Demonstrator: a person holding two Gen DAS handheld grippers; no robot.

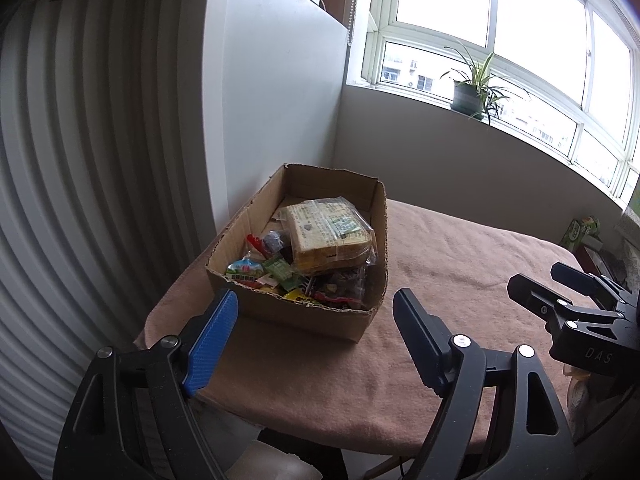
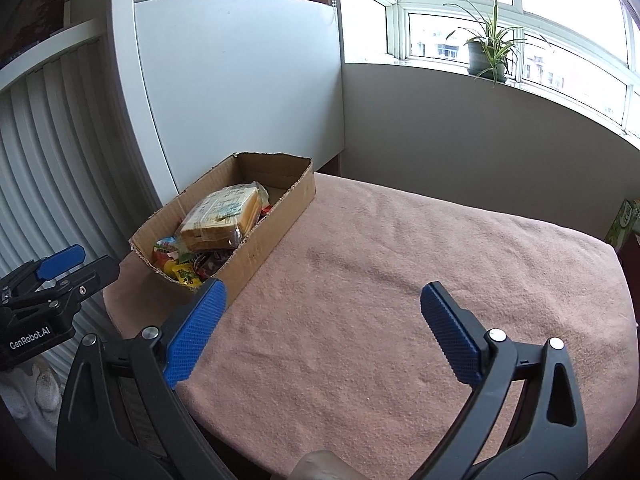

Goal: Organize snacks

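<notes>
An open cardboard box (image 1: 362, 202) (image 2: 280, 208) stands at the far left of a table under a pinkish-brown cloth (image 1: 460, 264) (image 2: 400, 280). Inside lie a clear bag of sliced bread (image 1: 328, 236) (image 2: 224, 218) and several small colourful snack packets (image 1: 280, 276) (image 2: 180, 264). My left gripper (image 1: 316, 304) hangs open just short of the box's near wall, nothing between its blue pads. My right gripper (image 2: 322, 296) is open over bare cloth to the right of the box, empty. Each gripper also shows in the other's view: the right gripper (image 1: 544, 274), the left gripper (image 2: 94, 258).
A white cabinet panel (image 2: 240, 80) and a ribbed white radiator cover (image 1: 80, 160) rise behind and left of the box. A potted plant (image 1: 468, 96) (image 2: 486, 56) sits on the window sill. A green carton (image 1: 580, 232) (image 2: 622, 220) stands past the table's far right edge.
</notes>
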